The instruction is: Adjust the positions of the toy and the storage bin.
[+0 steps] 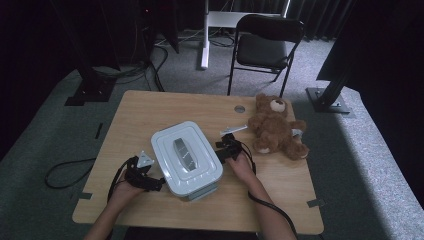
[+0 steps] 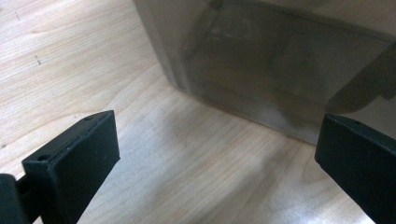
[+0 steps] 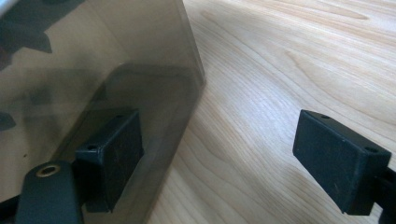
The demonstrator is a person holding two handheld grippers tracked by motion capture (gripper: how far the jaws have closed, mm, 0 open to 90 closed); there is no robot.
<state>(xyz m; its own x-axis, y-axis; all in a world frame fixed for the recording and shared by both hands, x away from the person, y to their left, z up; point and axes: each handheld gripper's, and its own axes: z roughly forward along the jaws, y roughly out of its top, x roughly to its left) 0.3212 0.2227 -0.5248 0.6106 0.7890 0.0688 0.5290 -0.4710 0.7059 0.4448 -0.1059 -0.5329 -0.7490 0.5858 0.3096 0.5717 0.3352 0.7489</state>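
A pale grey plastic box point(image 1: 186, 155) with a shut lid and a lid handle stands mid-table. My left gripper point(image 1: 151, 183) sits at the box's near-left corner; in the left gripper view it point(image 2: 217, 140) is open, with the translucent box wall point(image 2: 261, 60) just ahead and bare wood between the jaws. My right gripper point(image 1: 226, 148) is at the box's right side. In the right gripper view it point(image 3: 219, 144) is open too; its left jaw lies close along the box wall point(image 3: 116, 56), and the box's corner edge stands between the jaws.
A brown teddy bear point(image 1: 276, 127) lies on the wooden table point(image 1: 150, 107) to the right of the box, close to my right hand. A round metal disc point(image 1: 240, 108) is set in the far tabletop. A black folding chair point(image 1: 265, 42) stands beyond the table.
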